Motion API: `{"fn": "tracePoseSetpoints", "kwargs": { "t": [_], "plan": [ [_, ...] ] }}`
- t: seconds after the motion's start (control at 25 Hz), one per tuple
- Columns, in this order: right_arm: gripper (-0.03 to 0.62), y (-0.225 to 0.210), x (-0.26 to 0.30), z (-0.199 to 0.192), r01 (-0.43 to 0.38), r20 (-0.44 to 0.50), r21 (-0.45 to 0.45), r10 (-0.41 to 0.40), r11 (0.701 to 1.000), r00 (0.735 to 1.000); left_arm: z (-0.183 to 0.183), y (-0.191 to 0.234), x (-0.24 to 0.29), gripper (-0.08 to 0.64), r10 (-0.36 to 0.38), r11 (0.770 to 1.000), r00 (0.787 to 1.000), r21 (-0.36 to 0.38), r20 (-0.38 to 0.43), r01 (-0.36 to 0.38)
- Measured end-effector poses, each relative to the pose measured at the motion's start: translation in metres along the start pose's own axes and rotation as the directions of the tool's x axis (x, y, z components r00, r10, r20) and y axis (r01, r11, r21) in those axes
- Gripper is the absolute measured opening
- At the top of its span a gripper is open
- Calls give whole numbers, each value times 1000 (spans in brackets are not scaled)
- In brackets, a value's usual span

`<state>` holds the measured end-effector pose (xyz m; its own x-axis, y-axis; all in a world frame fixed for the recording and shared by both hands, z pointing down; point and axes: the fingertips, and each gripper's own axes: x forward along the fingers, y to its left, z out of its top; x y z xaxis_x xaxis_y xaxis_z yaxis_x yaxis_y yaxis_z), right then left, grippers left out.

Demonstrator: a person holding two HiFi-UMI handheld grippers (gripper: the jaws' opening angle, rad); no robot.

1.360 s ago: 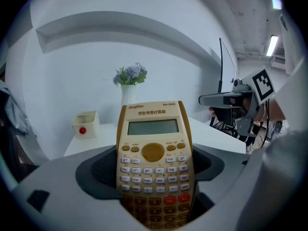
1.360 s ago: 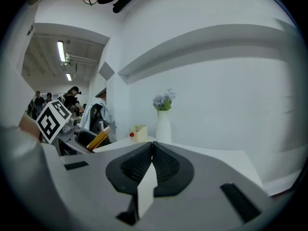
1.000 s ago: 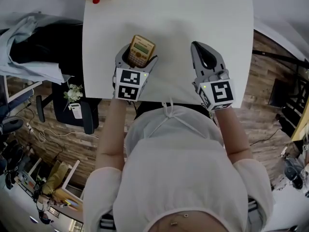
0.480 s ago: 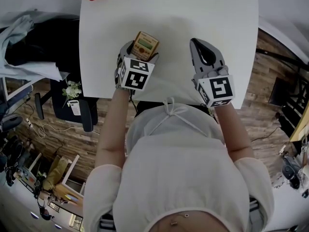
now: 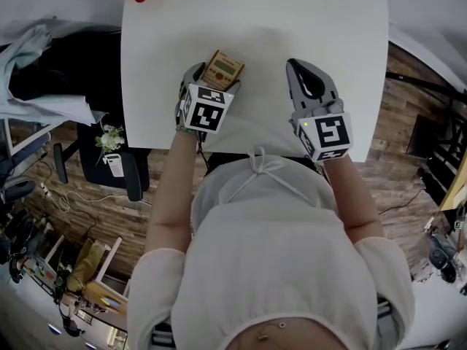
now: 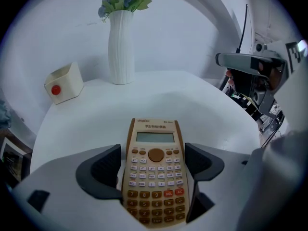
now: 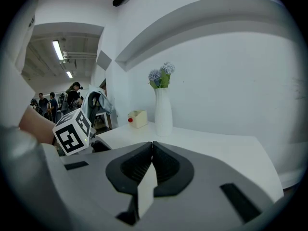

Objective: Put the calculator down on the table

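Calculator (image 6: 155, 177) clamped in left hand-held gripper (image 6: 153, 154) over desk (image 5: 292, 20); right hand-held gripper (image 7: 152, 146), at 3 o'clock, closed, empty.

Our left claw (image 5: 214, 79) points forward and slightly to our right, its jaws pressed on either side of the calculator (image 6: 155, 177). Its marker cube (image 5: 206, 109) is tilted. Our right claw (image 5: 295, 68) sits about level with it and well apart, jaws closed together with nothing between them. Our left forearm (image 5: 169, 188) and right forearm (image 5: 355, 199) reach forward, both bare below short sleeves.
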<state>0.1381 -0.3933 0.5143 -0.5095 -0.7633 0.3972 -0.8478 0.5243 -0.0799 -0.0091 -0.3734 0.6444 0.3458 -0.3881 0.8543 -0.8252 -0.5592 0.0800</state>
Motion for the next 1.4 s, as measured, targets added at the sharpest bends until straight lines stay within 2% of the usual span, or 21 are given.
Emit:
{"fn": "tracePoseSetpoints", "kwargs": {
  "t": [0.24, 0.32, 0.44, 0.56, 0.64, 0.76, 0.88, 1.0, 1.2, 1.4],
  "plan": [
    [6, 8, -7, 5, 15, 10, -16, -15, 1000, 1000, 1, 4, -3, 411, 17, 1000, 998, -2, 65, -16],
    [6, 11, -13, 10, 25, 20, -23, -24, 999, 999, 7, 6, -10, 411, 25, 1000, 994, -16, 109, -24],
    [6, 17, -26, 18, 37, 44, -35, -35, 999, 998, 22, 3, -36, 410, 32, 999, 981, -28, 191, -27],
    [7, 26, -42, 25, 48, 68, -46, -45, 998, 997, 37, -6, -66, 408, 13, 1000, 965, 22, 261, -20],
    [7, 34, -52, 30, 57, 84, -56, -52, 997, 995, 48, -11, -90, 383, 13, 998, 947, 50, 320, -31],
    [6, 44, -66, 42, 69, 121, -46, -63, 997, 991, 66, -13, -127, 201, 56, 994, 904, 63, 424, -91],
    [6, 53, -80, 56, 73, 172, -27, -67, 997, 983, 80, -19, -163, 150, 61, 990, 856, 75, 513, -116],
    [6, 64, -93, 70, 66, 216, -50, -54, 997, 975, 89, -23, -198, 64, 68, 987, 807, 79, 587, -141],
    [6, 74, -109, 92, 103, 276, -97, -73, 990, 958, 97, -25, -249, 28, 54, 983, 725, 90, 686, -158],
    [6, 74, -129, 108, 148, 298, -131, -103, 980, 949, 102, -35, -298, 18, 9, 972, 644, 146, 765, -187]
  ]
}}
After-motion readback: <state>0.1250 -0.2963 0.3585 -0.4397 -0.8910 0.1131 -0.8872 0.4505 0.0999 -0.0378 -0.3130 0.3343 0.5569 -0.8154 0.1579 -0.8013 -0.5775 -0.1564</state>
